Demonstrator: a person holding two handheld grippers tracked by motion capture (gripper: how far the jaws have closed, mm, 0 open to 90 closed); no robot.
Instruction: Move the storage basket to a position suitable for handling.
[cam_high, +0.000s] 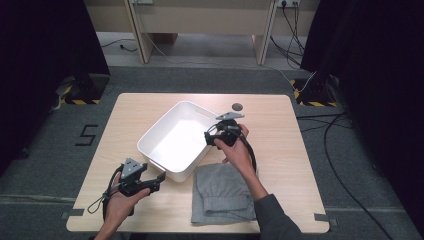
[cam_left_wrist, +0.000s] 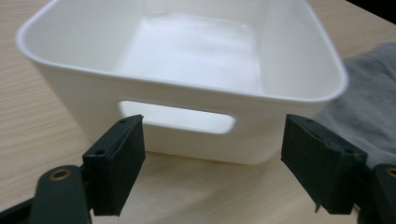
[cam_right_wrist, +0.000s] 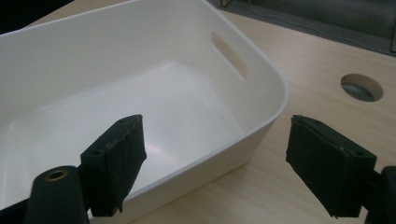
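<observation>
The left tool (cam_high: 161, 176) is wide open, empty, just near of the white tub (cam_high: 150, 141). The right tool (cam_high: 209, 138), also open and empty, hangs at the tub's right side. The tub's long way runs near-left to far-right.

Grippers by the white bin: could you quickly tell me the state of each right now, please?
Left gripper: open, empty, facing the white bin's handle slot.
Right gripper: open, empty, at the bin's rim.

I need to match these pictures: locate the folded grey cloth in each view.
High view: folded grey cloth lies at bottom centre, right of the white tub's near corner.
Left gripper view: cloth at right edge, beside the tub.
Right gripper view: not in it.
Shared landmark: the white tub.
</observation>
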